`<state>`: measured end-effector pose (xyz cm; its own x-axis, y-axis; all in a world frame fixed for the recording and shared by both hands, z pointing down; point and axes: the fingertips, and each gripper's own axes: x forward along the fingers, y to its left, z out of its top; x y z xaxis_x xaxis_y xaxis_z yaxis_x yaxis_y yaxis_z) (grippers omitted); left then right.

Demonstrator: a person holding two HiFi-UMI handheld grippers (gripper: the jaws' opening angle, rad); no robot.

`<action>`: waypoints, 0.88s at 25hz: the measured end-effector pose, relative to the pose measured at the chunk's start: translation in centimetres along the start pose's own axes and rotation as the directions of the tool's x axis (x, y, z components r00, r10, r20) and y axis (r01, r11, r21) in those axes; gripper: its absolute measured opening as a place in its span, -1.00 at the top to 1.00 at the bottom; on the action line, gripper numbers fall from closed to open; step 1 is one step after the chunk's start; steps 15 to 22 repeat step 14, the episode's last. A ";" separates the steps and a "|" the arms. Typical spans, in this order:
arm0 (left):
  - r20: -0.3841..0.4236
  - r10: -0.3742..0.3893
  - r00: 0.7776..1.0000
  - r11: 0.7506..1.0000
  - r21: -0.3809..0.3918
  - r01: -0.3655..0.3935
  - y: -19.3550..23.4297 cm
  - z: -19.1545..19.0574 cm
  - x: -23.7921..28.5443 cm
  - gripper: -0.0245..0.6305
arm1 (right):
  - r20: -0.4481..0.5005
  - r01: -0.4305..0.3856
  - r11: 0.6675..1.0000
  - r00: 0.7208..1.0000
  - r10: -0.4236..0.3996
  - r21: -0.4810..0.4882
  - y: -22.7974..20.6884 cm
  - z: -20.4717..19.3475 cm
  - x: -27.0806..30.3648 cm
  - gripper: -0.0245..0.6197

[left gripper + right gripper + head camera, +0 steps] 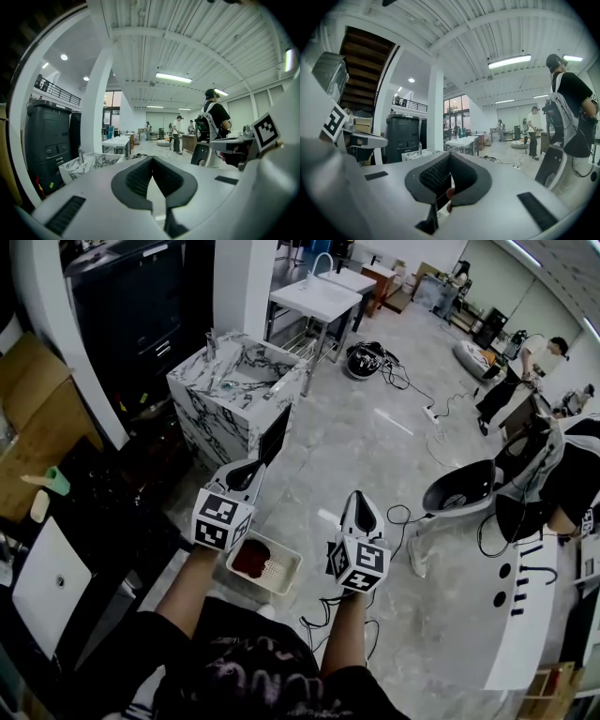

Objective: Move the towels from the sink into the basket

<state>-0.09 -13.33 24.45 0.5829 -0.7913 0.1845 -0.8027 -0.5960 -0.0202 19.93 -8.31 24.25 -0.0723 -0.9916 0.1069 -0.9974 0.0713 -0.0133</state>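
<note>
Right now my left gripper [248, 472] has its jaws pressed together on nothing, and my right gripper [360, 507] looks the same, pads meeting at the tips with no cloth between them. Both hang over the floor [375, 442], either side of the basket [286, 579], which sits just below them. A dark red towel [251, 557] lies bunched in one half of the basket. The marble sink [202, 395] stands ahead of me and well apart. Something pale lies in its basin, but it's too small for me to call it a towel.

I'd judge any towel there to be light, soft and limp. It will sag and trail once lifted, and weigh more if it's wet. I'd spread the jaws and pinch a raised fold near the middle of the heap, not a loose corner, so less cloth drags over the sink's rim.
</note>
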 end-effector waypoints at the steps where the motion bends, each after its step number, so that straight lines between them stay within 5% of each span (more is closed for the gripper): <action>1: 0.001 0.002 1.000 1.000 0.002 -0.002 0.0 0.1 -0.1 0.88 | 0.002 0.000 1.000 1.000 0.000 0.000 0.1 0.1 0.0 0.88; 22: 0.024 -0.001 1.000 1.000 0.023 0.000 -0.2 1.1 -1.1 0.88 | 0.018 0.018 1.000 1.000 -0.018 -0.014 0.3 0.9 -1.0 0.88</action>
